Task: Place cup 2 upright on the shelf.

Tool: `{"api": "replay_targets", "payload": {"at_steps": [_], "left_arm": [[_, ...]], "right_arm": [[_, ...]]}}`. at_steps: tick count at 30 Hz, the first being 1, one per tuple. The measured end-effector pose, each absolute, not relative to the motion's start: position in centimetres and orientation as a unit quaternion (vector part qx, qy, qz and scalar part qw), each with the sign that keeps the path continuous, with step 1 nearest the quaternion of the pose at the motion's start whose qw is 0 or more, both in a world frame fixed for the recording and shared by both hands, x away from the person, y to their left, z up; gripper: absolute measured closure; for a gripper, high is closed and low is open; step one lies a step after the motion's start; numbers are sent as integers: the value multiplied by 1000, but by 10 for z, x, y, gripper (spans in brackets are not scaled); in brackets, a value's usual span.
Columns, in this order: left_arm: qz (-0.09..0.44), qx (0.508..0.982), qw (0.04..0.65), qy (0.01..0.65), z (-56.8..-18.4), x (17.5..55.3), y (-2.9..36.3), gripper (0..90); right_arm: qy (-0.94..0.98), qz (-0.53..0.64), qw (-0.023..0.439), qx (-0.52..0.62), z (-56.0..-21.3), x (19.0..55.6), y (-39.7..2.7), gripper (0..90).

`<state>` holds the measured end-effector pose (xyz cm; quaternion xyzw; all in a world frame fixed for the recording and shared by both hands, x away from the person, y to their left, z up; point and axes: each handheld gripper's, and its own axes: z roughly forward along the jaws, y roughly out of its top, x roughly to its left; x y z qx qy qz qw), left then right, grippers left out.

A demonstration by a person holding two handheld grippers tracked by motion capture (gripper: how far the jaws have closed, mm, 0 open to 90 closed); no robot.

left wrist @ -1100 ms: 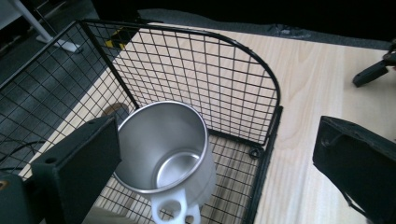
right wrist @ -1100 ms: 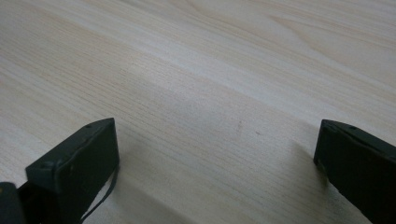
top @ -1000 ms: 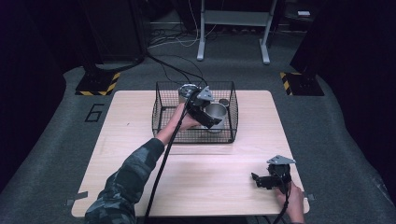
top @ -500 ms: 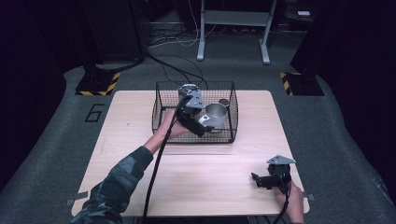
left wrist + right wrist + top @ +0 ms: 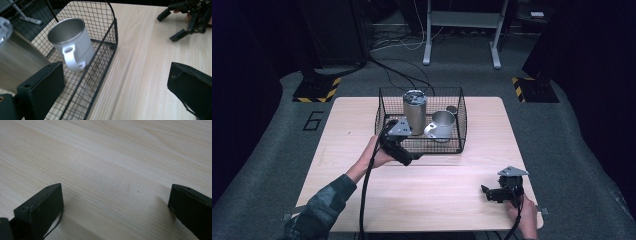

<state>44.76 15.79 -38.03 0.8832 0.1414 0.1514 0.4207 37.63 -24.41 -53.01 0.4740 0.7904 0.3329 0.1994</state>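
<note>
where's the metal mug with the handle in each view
High view: the mug stands in the right half of the wire basket, beside the tall tumbler.
Left gripper view: the mug is upper left, inside the basket, handle toward the camera, above the left gripper and its wide-apart jaws.
Right gripper view: bare wooden table; no mug here.
Shared landmark: the light wooden table top.

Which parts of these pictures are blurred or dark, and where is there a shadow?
High view: the table is lit, the room around it nearly black. Left gripper view: the tumbler at the left edge is smeared, the mug sharp. Right gripper view: soft shadows lie on the wood beside both jaws.
</note>
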Motion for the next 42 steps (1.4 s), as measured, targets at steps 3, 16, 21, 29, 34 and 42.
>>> {"api": "replay_targets", "payload": {"at_steps": [3,16,21,29,34,42], "left_arm": [[150,883,421,142,-387,437,167,9],[128,874,421,208,-440,399,216,4],[106,871,415,239,-465,393,231,0],[118,871,384,283,-512,382,248,2],[103,872,378,292,-530,382,249,2],[127,875,369,287,-532,380,246,0]], "right_arm": [[790,333,200,475,-530,376,-244,0],[791,333,201,472,-530,377,-244,0],[790,335,202,473,-530,376,-244,0],[790,335,203,473,-530,376,-244,0],[790,335,203,473,-530,376,-244,0],[789,335,203,473,-530,376,-244,0]]}}
